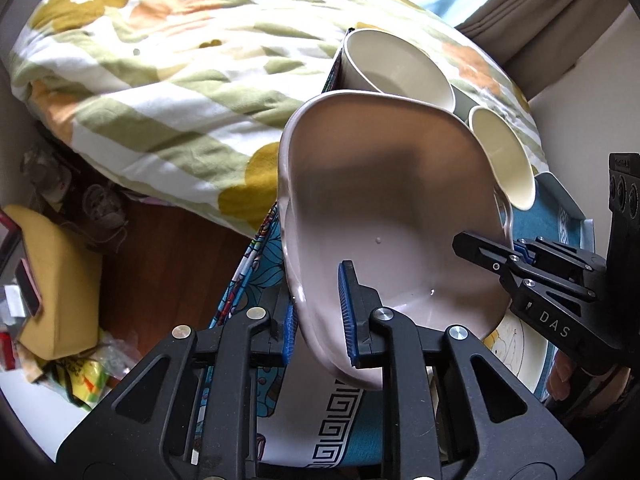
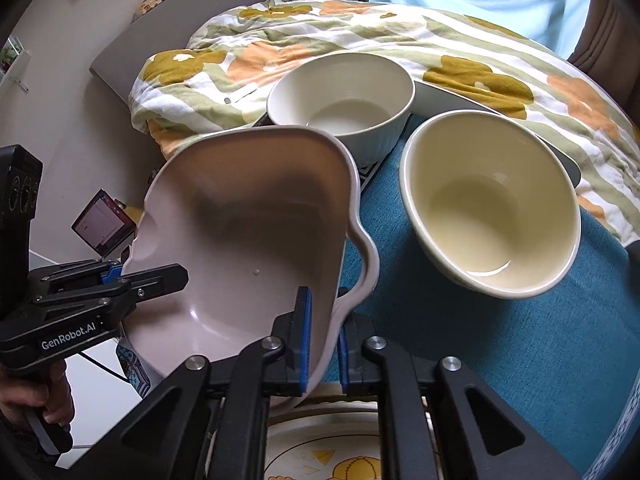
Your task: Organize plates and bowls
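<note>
A pale pink wavy-rimmed dish (image 1: pixel 380 200) is tilted above the teal tablecloth (image 2: pixel 480 340). My left gripper (image 1: pixel 318 320) is shut on its left rim, one blue pad inside and one outside. On the opposite rim of the dish (image 2: pixel 248 216) my right gripper (image 2: pixel 323 344) is shut the same way. Each gripper shows in the other's view: the right gripper (image 1: pixel 508 250) and the left gripper (image 2: pixel 132 274). Behind the dish stand a white ribbed bowl (image 2: pixel 340 96) and a cream bowl (image 2: pixel 488 212). A cartoon-printed plate (image 2: pixel 320 452) lies under the dish.
A floral quilt (image 2: pixel 360 28) on a bed borders the table's far side. An open laptop (image 2: pixel 104 224) sits lower left. On the wooden floor (image 1: pixel 168 264) lie a yellow cushion (image 1: pixel 60 280) and clutter. A hand (image 2: pixel 36 400) holds the left gripper's handle.
</note>
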### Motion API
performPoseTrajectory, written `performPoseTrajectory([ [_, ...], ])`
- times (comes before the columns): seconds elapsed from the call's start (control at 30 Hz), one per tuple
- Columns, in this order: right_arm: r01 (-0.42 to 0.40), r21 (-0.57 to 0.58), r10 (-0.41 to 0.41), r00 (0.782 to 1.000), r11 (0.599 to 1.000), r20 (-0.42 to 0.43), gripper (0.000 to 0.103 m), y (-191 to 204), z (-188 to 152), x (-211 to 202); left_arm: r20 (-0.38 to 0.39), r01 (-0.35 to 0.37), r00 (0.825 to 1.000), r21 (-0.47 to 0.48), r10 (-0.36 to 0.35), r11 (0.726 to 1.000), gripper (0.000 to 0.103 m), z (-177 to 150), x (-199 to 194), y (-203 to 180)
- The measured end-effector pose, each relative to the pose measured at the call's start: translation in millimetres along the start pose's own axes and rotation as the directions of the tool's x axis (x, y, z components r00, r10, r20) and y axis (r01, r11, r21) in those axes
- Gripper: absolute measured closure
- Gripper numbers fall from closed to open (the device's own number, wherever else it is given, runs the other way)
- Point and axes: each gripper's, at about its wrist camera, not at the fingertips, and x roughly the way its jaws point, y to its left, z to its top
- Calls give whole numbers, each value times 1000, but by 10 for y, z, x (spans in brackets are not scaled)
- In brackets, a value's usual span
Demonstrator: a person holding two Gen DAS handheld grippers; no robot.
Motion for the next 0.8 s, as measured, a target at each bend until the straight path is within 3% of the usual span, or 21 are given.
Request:
performPoseTrajectory([
  [0.37, -41, 9, 40, 992, 999, 116, 93, -125, -299, -777, 102, -67, 993, 60, 60, 996, 86, -245, -638, -653],
  [0.53, 13, 11, -14, 988, 1000, 152, 93, -330, -666, -1244, 115, -49, 993, 95, 38, 994, 86, -542, -782, -1212],
  [0.8, 69, 136, -94, 977, 988, 190, 93, -992, -1373, -1905, 96, 30, 994, 194, -50, 980, 86, -1017, -758, -2298],
])
